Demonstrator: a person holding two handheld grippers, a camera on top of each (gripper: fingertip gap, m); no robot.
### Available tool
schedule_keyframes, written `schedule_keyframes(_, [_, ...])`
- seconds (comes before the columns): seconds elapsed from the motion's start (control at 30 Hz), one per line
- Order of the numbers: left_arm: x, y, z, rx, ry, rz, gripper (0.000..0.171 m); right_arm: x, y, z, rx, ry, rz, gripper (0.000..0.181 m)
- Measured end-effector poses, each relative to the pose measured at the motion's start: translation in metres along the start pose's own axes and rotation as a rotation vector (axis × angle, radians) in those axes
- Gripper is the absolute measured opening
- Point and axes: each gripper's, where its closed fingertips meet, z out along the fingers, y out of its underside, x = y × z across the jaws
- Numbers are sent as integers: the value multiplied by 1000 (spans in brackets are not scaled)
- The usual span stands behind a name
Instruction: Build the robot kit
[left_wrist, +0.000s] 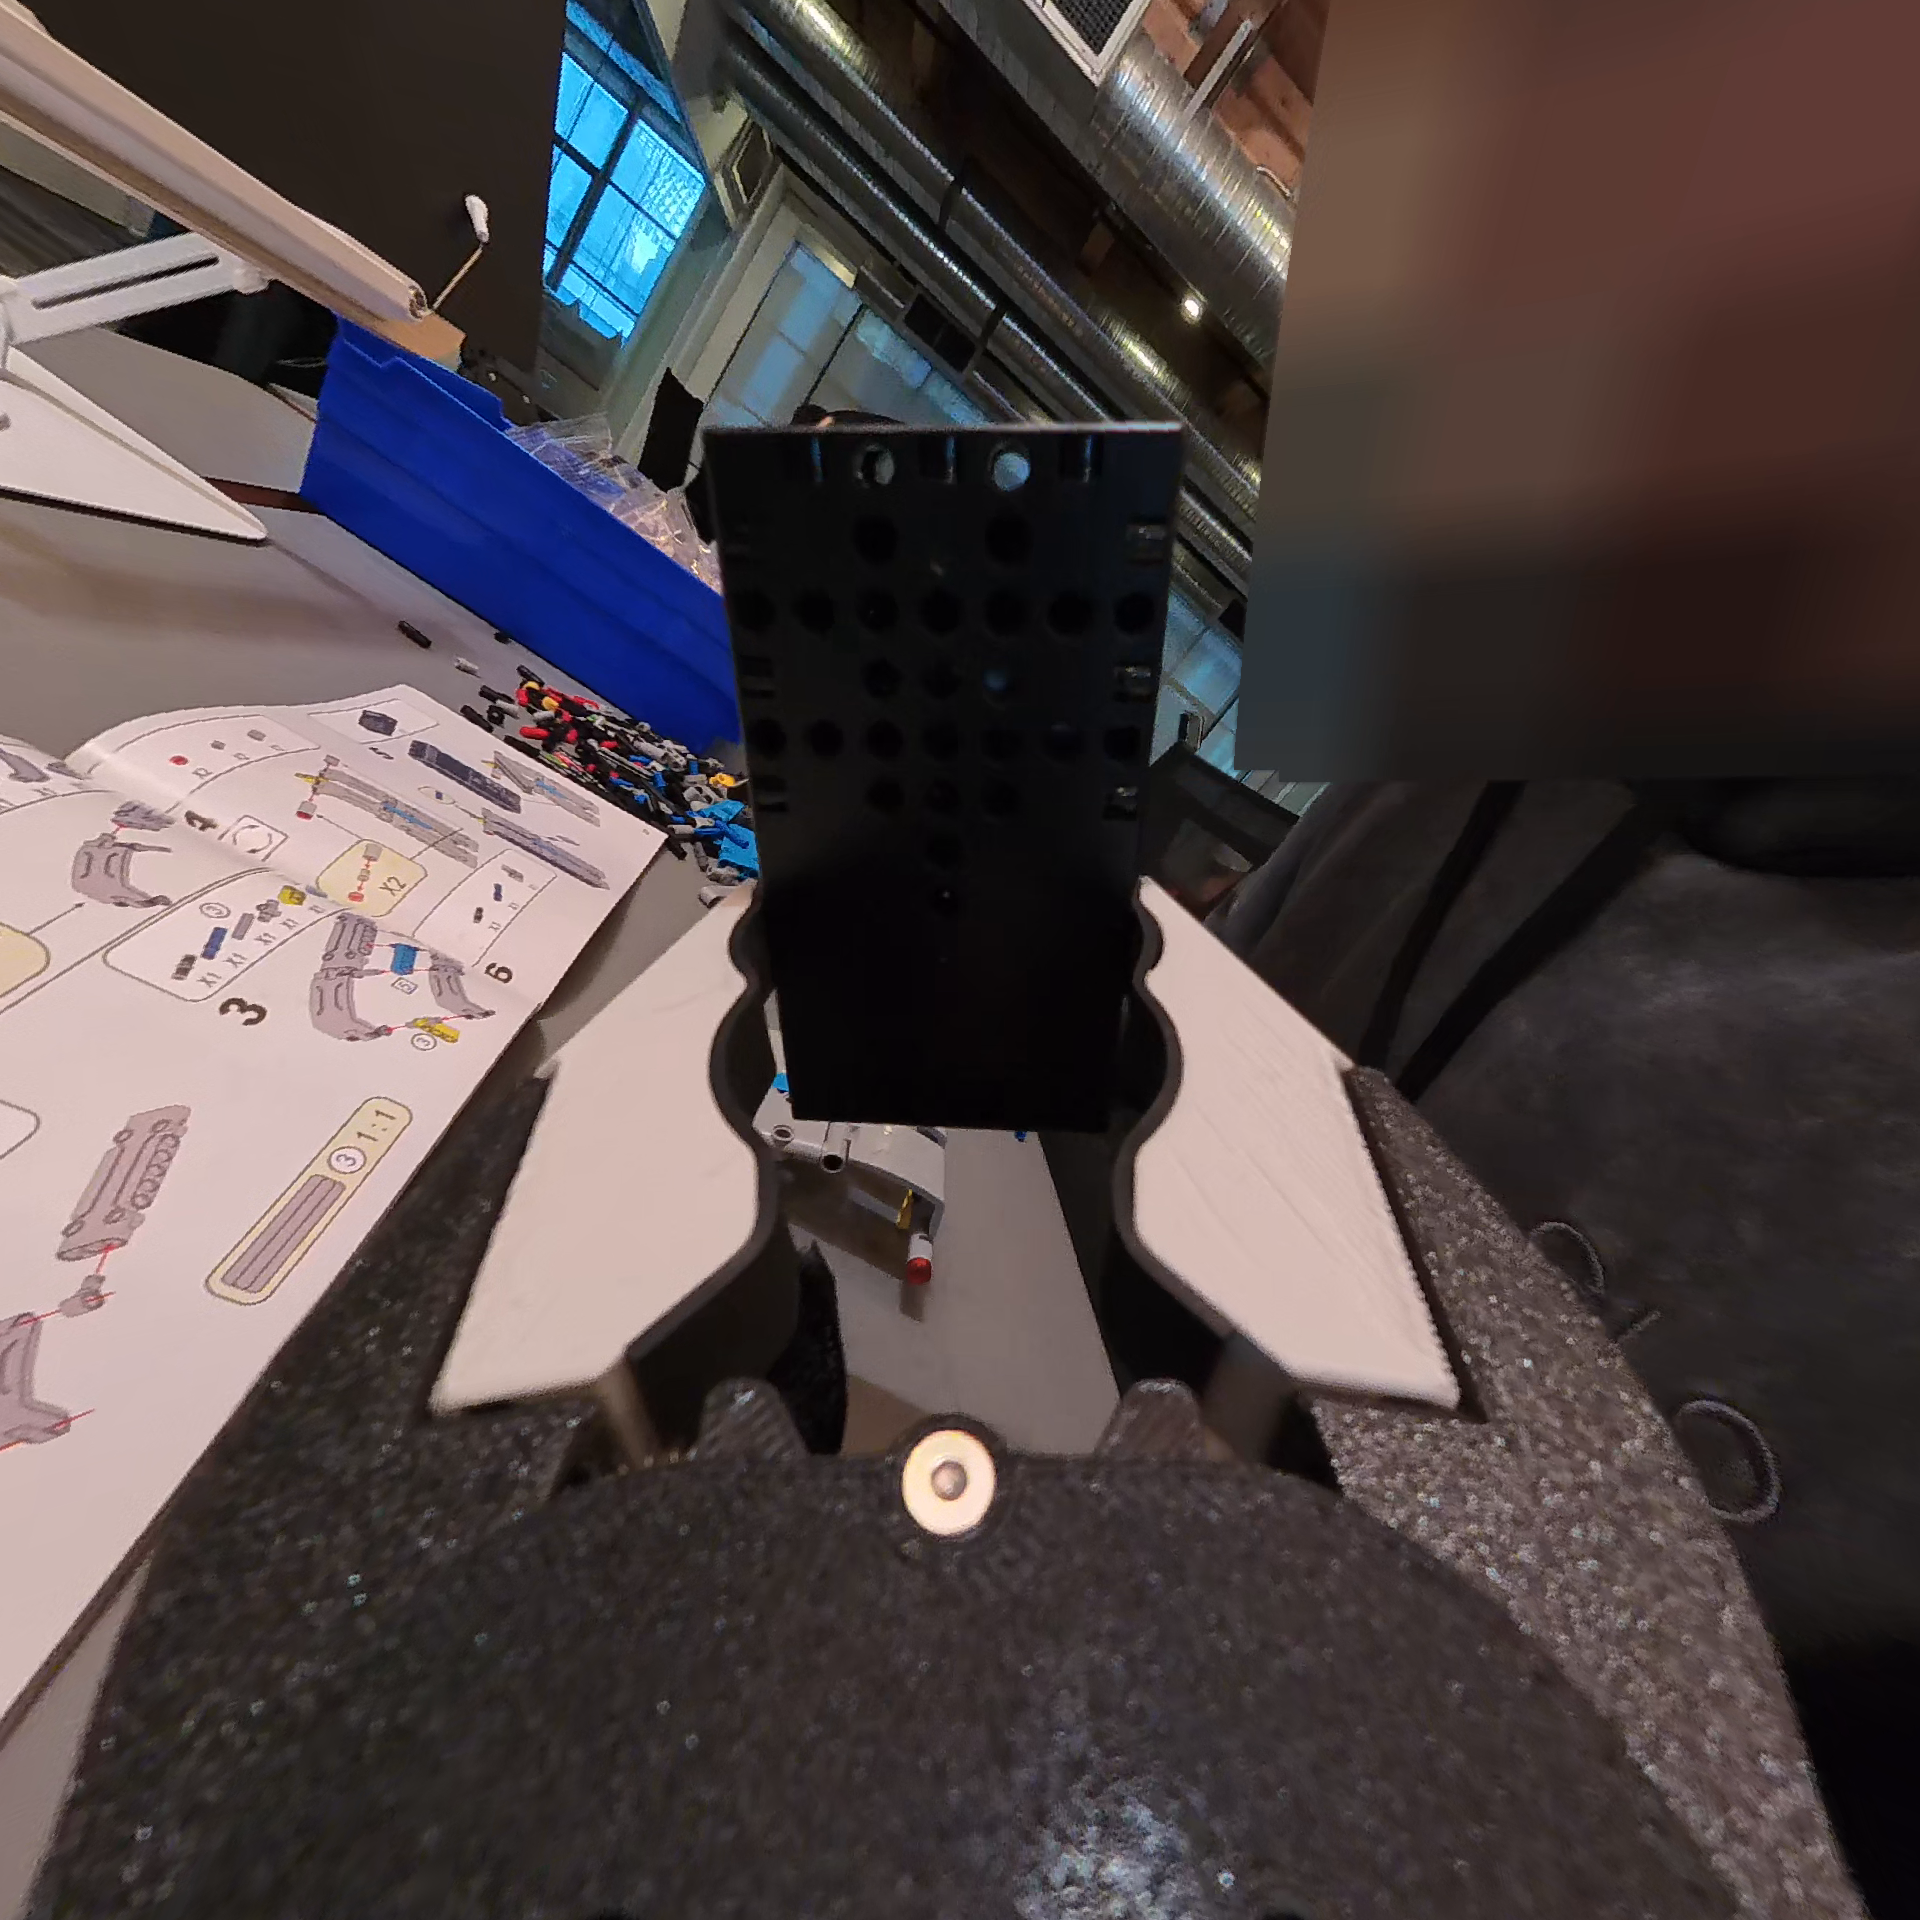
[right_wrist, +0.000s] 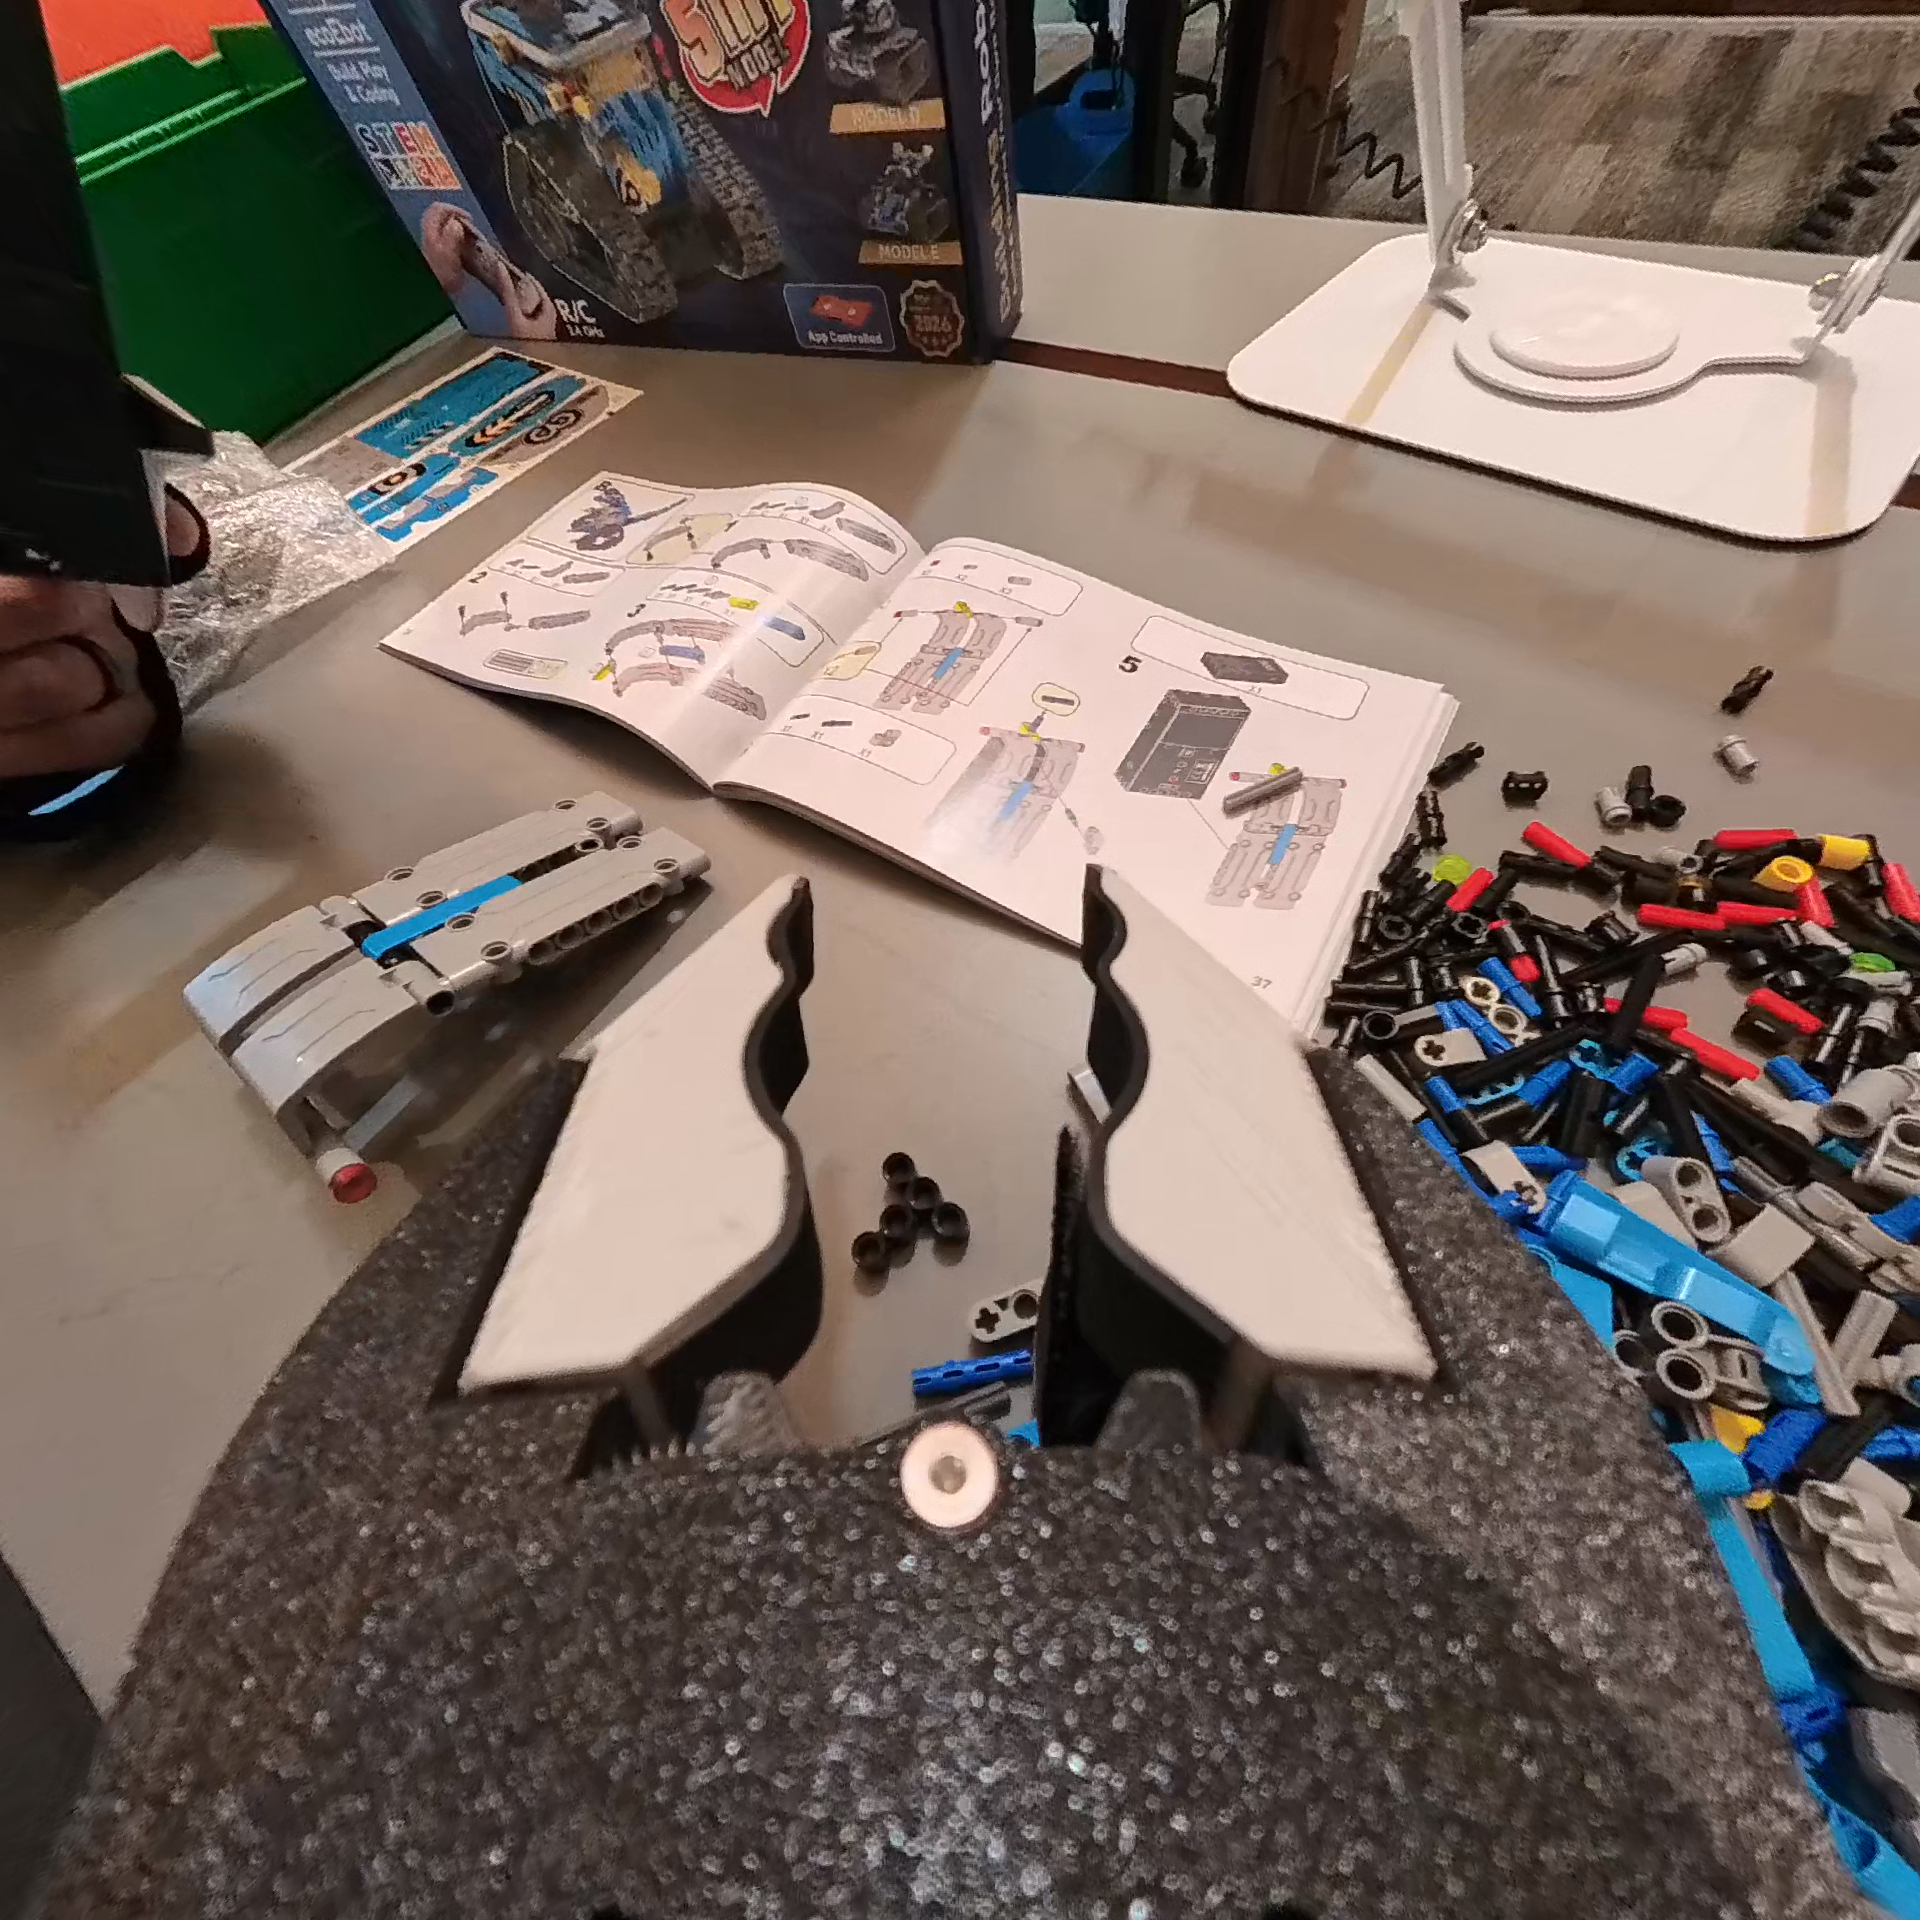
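My left gripper is shut on a black box-shaped block with many round holes. It holds the block upright above the table. Below it, between the jaws, lies part of a grey assembly with a red tip. My right gripper is open and empty, low over the table. A small black connector piece lies on the table between its fingers. The grey and blue assembly lies just left of the right gripper. A large pile of loose small parts lies to its right.
An open instruction booklet lies ahead of the right gripper and also shows in the left wrist view. A kit box, sticker sheet, white stand base, green bin and blue bin surround it. A person's hand is at the left.
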Motion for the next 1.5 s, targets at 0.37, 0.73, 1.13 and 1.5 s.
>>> schedule_keyframes(0.37, [1,-4,-1,23,-48,9,66,-11,5,3,-29,-10,-73,48])
schedule_keyframes(0.73, [-2,-10,-5,45,-84,19,66,-15,6,0,-24,-31,-69,46])
schedule_keyframes(1.13, [-7,-8,-5,32,-91,10,65,-18,9,3,-41,-48,-71,46])
schedule_keyframes(1.5, [-8,-5,-4,14,-98,16,65,-20,12,5,-57,-58,-78,46])
